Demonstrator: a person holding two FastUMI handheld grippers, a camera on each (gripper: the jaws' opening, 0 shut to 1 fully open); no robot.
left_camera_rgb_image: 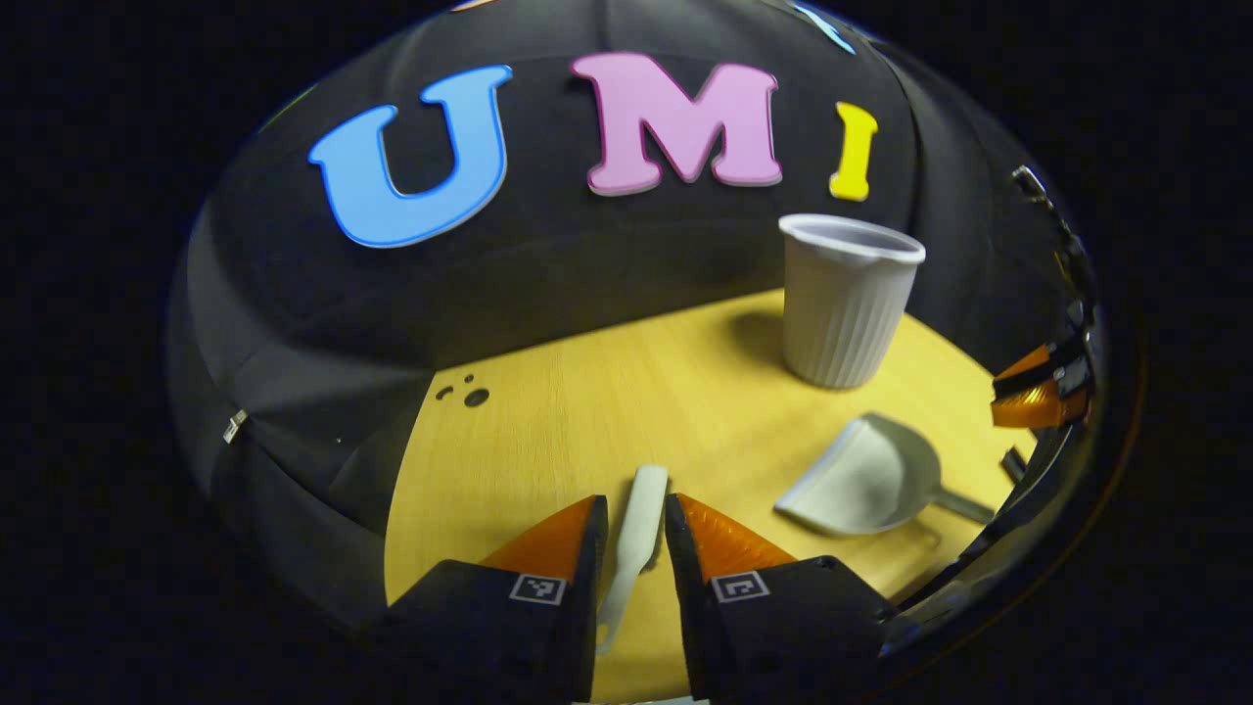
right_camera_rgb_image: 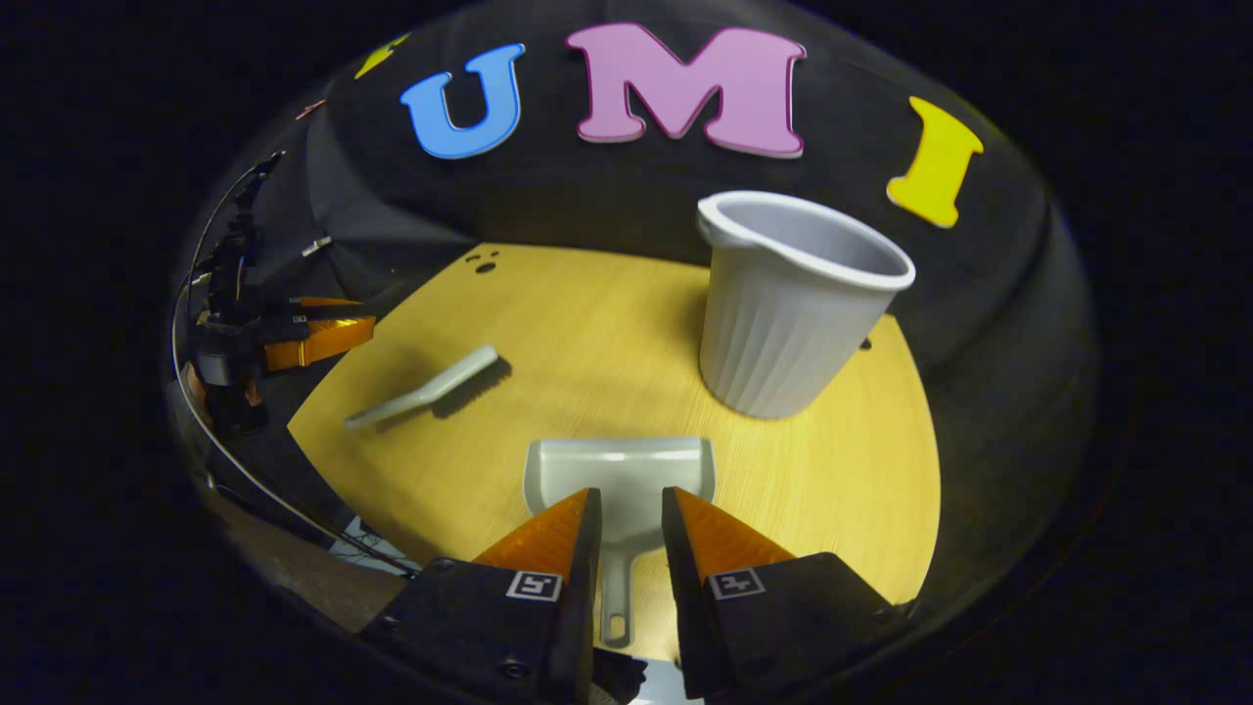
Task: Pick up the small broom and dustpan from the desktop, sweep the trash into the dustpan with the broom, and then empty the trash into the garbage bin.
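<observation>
- Left gripper (left_camera_rgb_image: 631,524): my orange fingers straddle the white broom (left_camera_rgb_image: 631,543) on the tabletop (left_camera_rgb_image: 548,431), parted, not squeezing yet.
- Right gripper (right_camera_rgb_image: 626,519): fingers open around the dustpan (right_camera_rgb_image: 622,475) handle.
- Ribbed grey bin (right_camera_rgb_image: 788,304) stands just behind the dustpan.

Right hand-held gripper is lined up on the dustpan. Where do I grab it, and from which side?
Grip the dustpan by its thin handle, coming from the handle end. It lies flat, handle pointing back between the open fingers, scoop mouth facing the garbage bin.
</observation>
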